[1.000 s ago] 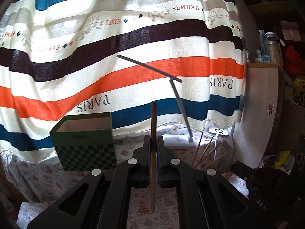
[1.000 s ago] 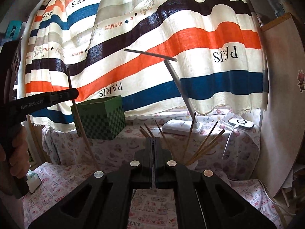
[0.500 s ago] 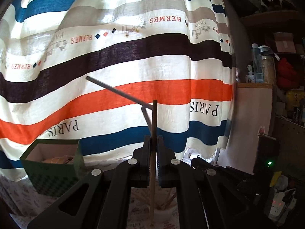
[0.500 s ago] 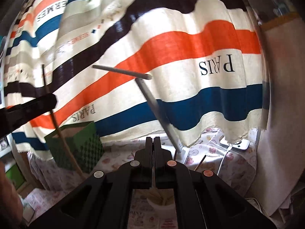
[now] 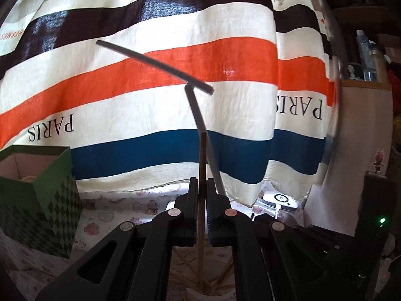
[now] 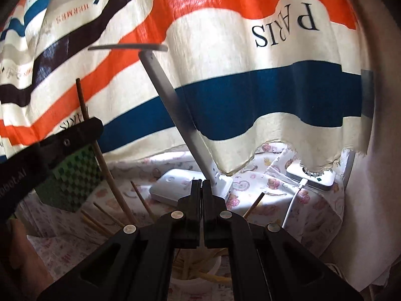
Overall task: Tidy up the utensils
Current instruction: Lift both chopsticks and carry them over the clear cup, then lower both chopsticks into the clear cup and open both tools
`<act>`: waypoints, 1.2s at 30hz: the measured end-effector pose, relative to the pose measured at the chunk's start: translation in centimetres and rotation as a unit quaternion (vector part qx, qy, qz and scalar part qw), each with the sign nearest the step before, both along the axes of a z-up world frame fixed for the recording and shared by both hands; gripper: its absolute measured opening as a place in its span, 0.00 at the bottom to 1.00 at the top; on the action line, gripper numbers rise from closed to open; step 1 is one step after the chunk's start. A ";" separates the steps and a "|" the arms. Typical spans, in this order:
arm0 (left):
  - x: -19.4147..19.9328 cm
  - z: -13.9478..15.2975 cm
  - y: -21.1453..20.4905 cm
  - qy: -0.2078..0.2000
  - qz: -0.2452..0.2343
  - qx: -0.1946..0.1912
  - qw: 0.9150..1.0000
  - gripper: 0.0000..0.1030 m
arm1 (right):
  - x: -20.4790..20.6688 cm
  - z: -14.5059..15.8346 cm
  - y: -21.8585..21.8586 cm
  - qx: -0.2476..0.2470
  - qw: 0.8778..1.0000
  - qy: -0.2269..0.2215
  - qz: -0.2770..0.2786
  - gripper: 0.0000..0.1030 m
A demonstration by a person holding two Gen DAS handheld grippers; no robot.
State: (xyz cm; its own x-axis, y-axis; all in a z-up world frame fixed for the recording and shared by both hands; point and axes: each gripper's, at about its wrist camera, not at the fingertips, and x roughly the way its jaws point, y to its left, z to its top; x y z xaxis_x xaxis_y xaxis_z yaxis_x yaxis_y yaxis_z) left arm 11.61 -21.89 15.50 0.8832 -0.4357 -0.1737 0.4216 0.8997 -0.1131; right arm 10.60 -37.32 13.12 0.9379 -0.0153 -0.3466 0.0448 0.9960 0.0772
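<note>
Two grippers in view, both over the near edge of the bench (image 6: 253,200), which carries a pink-print cloth.

Far left: green checkered box (image 5: 50,190), open top, standing on the bench; contents too shadowed to identify.

Left gripper (image 5: 202,188): fingers narrow, clamped on one brown chopstick (image 5: 202,155). Stick stands nearly upright in the left wrist view, upper end well above the fingers, lower end running down toward a white cup (image 5: 210,296) at the bottom edge. From the right wrist view the same stick leans, lower end among the sticks standing in the cup. Whether it touches the cup: cannot tell.

Centre: white cup directly under both grippers, holding a bundle of pale and brown chopsticks (image 6: 200,268) that fan outward; several tips show above the rim on both sides of the right gripper.

Right gripper (image 6: 201,188): fingers fully together, nothing visible between them.

Behind, centre: white desk lamp (image 6: 175,105), base on the bench, arm tilted left, flat head across the top.

Far right: white power bank (image 6: 312,175) with a cable plugged in, lying on the bench just under the hem of the striped cloth (image 6: 250,87) that hangs across the back.
</note>
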 end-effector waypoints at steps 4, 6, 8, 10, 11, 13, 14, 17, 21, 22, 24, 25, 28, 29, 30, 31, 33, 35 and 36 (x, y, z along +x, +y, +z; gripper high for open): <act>0.5 -1.0 0.1 0.010 -0.009 -0.009 1.000 0.05 | 1.0 -1.0 -0.4 -0.006 1.000 0.020 0.005 0.02; 0.7 -1.3 0.0 0.016 -0.012 -0.008 1.000 0.05 | 1.4 -1.3 -0.7 -0.004 1.000 0.026 0.005 0.02; 0.5 -1.4 0.1 0.009 -0.019 -0.007 1.000 0.05 | 1.6 -1.6 -0.8 0.001 0.999 0.032 0.013 0.02; 0.6 -1.4 0.0 0.012 -0.019 0.000 1.000 0.05 | 1.7 -1.9 -0.9 0.008 0.999 0.036 0.022 0.02; 1.0 -1.4 -0.2 0.023 -0.022 0.007 0.999 0.05 | 1.8 -2.0 -1.0 0.012 0.999 0.037 0.024 0.02; 1.8 -1.7 -0.7 0.049 -0.039 0.019 0.998 0.05 | 2.1 -2.3 -1.0 0.021 0.998 0.044 0.026 0.02; 2.1 -1.8 -0.8 0.056 -0.036 0.024 0.997 0.06 | 2.2 -2.4 -1.1 0.026 0.998 0.047 0.029 0.02; 2.1 -2.0 -0.5 0.057 -0.025 0.024 0.998 0.24 | 2.4 -2.4 -1.6 0.045 0.997 0.056 0.032 0.03; 1.3 -1.1 0.8 0.035 -0.009 0.020 0.999 0.34 | 2.0 -2.0 -2.2 0.061 0.996 0.054 0.034 0.04; 1.0 -0.8 1.2 0.028 -0.004 0.024 0.999 0.37 | 1.9 -1.8 -2.3 0.061 0.996 0.052 0.034 0.07; 0.4 -0.2 2.0 0.016 0.005 0.027 0.999 0.47 | 1.5 -1.4 -2.1 0.058 0.997 0.046 0.036 0.12; 0.1 0.0 2.5 0.011 0.009 0.027 1.000 0.49 | 1.2 -1.1 -1.9 0.054 0.997 0.041 0.037 0.17; -0.9 0.4 4.2 0.003 0.019 0.026 0.999 0.58 | 0.3 -0.3 -1.0 0.049 0.997 0.026 0.045 0.21; -1.2 0.4 4.7 0.000 0.026 0.027 0.999 0.61 | 0.0 0.0 -0.7 0.051 0.997 0.023 0.049 0.23; -1.5 0.3 5.3 -0.003 0.035 0.029 0.999 0.63 | -0.4 0.2 -0.3 0.056 0.997 0.018 0.055 0.30; -1.9 0.2 6.0 -0.007 0.046 0.032 0.998 0.63 | -0.7 0.3 0.0 0.062 0.996 0.013 0.059 0.45; -2.4 -0.3 7.1 -0.008 0.064 0.044 0.997 0.63 | -1.5 0.6 0.6 0.066 0.996 -0.001 0.057 0.61; -2.9 -0.9 8.5 -0.003 0.074 0.053 0.996 0.64 | -2.3 1.0 1.7 0.049 0.997 -0.009 0.058 0.61; -3.1 -1.3 9.4 0.001 0.075 0.052 0.996 0.65 | -2.6 1.1 2.1 0.042 0.997 -0.013 0.061 0.62</act>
State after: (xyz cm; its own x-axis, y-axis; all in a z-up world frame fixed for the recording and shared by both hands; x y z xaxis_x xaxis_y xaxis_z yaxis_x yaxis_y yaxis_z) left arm 8.47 -12.50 14.21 0.9364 -0.2789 -0.2132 0.2819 0.9593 -0.0167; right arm 8.01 -35.19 14.27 0.9396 0.1280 -0.3176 -0.0799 0.9838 0.1603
